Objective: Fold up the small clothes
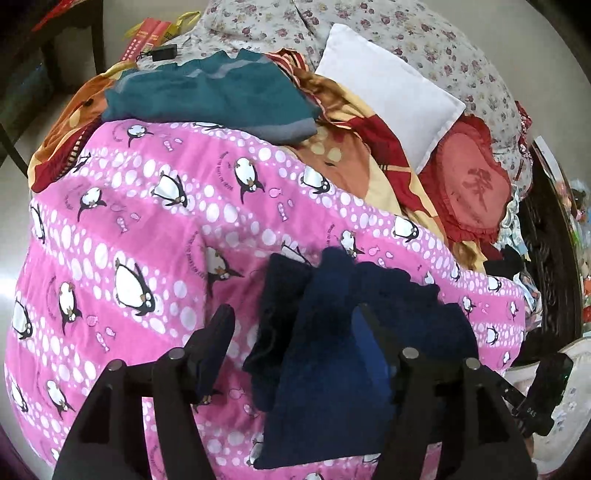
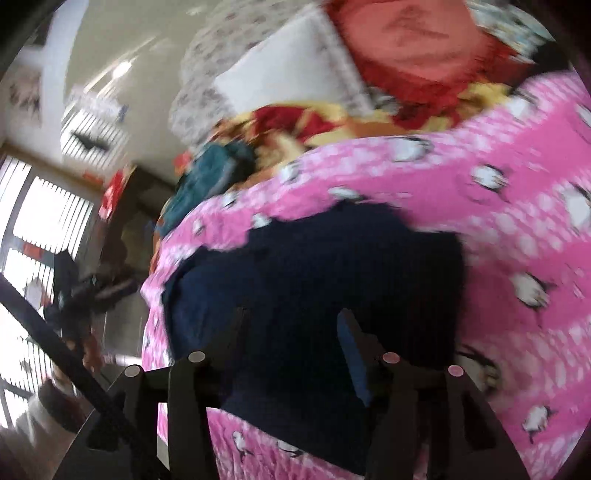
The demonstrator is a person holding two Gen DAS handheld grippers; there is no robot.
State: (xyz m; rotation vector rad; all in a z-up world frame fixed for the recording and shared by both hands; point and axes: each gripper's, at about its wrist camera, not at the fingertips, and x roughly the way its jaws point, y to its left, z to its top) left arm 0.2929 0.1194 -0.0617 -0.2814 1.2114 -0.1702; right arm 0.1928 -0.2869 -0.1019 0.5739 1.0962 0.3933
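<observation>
A small dark navy garment [image 1: 332, 350] lies bunched on a pink penguin-print quilt [image 1: 129, 240]. My left gripper [image 1: 295, 325] is open just above the garment's near part, fingers wide apart, holding nothing. In the blurred right wrist view the same navy garment [image 2: 314, 280] lies on the pink quilt [image 2: 517, 221], and my right gripper [image 2: 291, 325] is open over it, fingers spread on either side of the cloth. A folded teal garment [image 1: 210, 96] rests at the quilt's far edge; it also shows in the right wrist view [image 2: 207, 173].
A white pillow [image 1: 391, 103], a red heart-shaped cushion [image 1: 472, 188] and a red-and-yellow blanket [image 1: 351, 155] lie beyond the quilt on a floral bedsheet [image 1: 424, 33]. A dark table leg [image 1: 22, 74] and red boxes [image 1: 147, 37] stand far left. Dark furniture [image 1: 550, 258] borders the right.
</observation>
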